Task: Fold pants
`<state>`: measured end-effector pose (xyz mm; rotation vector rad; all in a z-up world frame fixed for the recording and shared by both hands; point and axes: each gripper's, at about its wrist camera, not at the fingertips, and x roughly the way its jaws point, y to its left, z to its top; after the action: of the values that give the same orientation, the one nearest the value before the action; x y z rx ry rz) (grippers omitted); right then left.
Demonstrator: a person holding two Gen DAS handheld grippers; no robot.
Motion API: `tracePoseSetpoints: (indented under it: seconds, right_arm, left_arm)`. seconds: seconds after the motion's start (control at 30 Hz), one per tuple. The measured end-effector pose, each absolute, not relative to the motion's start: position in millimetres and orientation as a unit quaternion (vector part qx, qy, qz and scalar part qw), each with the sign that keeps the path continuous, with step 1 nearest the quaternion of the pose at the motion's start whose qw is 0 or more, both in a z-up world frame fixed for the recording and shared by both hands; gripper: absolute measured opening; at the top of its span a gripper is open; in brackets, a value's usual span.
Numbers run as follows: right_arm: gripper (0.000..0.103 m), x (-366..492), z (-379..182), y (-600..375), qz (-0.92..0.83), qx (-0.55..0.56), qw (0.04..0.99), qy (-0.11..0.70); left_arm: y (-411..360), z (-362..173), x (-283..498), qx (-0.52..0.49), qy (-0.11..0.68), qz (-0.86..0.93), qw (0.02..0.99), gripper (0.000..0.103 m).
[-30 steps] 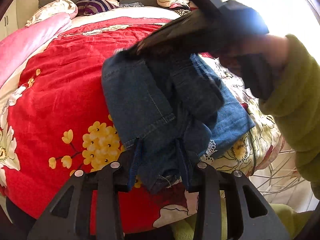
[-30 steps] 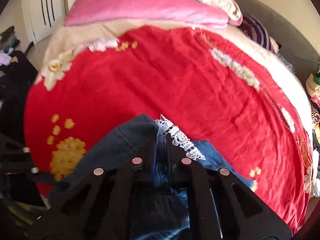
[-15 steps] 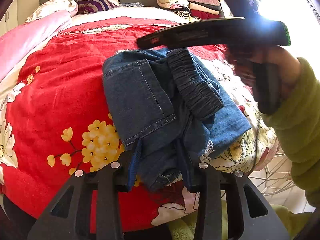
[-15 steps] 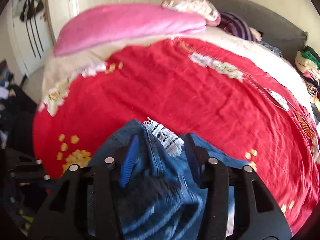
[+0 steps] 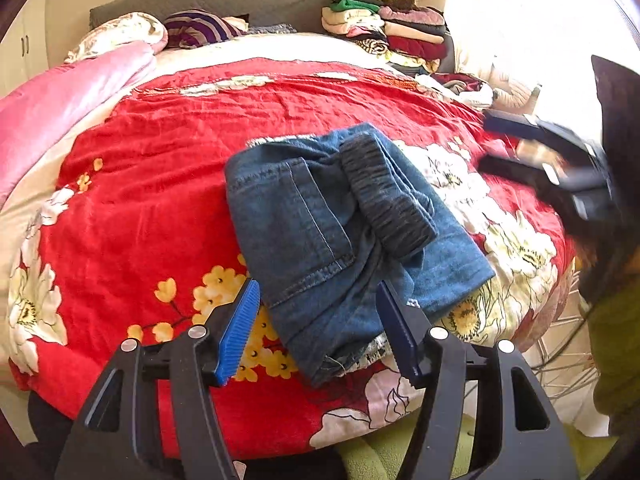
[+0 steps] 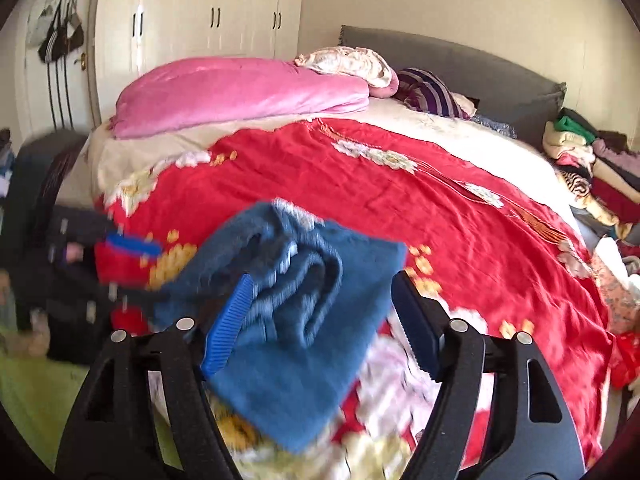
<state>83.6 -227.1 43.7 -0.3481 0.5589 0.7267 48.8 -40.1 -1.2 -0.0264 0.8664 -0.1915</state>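
Blue denim pants (image 5: 344, 224) lie folded in a compact bundle on the red floral bedspread (image 5: 168, 152), dark elastic waistband on top. My left gripper (image 5: 316, 332) is open, its blue pads either side of the bundle's near end, holding nothing. In the right wrist view the pants (image 6: 296, 312) are blurred; my right gripper (image 6: 320, 324) is open above them and empty. The right gripper (image 5: 544, 160) also shows blurred at the right of the left wrist view, apart from the pants.
A pink duvet (image 6: 240, 92) and pillows lie at the head of the bed. A stack of folded clothes (image 5: 388, 28) sits at the far right corner. White wardrobes (image 6: 200, 20) stand behind. The bed edge is just below the pants.
Both grippers have opened and let go of the pants. The right gripper has lifted off the bundle and swung away to the right; the left has drawn back slightly.
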Motion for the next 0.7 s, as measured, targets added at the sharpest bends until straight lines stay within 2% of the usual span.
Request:
tracePoseSetpoints:
  seconds: [0.07, 0.3, 0.33, 0.4, 0.47, 0.63, 0.7]
  right_arm:
    - [0.065, 74, 39, -234, 0.353, -0.174, 0.878, 0.271]
    - [0.065, 30, 17, -211, 0.420, -0.238, 0.837, 0.258]
    - [0.064, 26, 15, -204, 0.430, -0.247, 0.830, 0.256]
    - [0.055, 19, 9, -188, 0.450, -0.271, 0.814, 0.247]
    - [0.052, 17, 4, -168, 0.468, -0.300, 0.796, 0.238]
    - [0.047, 18, -5, -132, 0.483, -0.366, 0.768, 0.209]
    - [0.028, 21, -14, -121, 0.489, -0.381, 0.753, 0.220]
  left_arm:
    - [-38, 3, 51, -0.014, 0.415, -0.087, 0.905, 0.076]
    - [-16, 16, 81, -0.034, 0.412, -0.071, 0.908, 0.075]
    - [-12, 18, 91, -0.036, 0.415, -0.071, 0.906, 0.072]
    - [-6, 18, 108, -0.033, 0.428, -0.067, 0.901, 0.038]
    - [-4, 16, 121, -0.043, 0.441, -0.078, 0.893, 0.025]
    - [-15, 0, 149, -0.029, 0.467, -0.093, 0.879, 0.024]
    - [-18, -13, 158, -0.028, 0.478, -0.092, 0.873, 0.024]
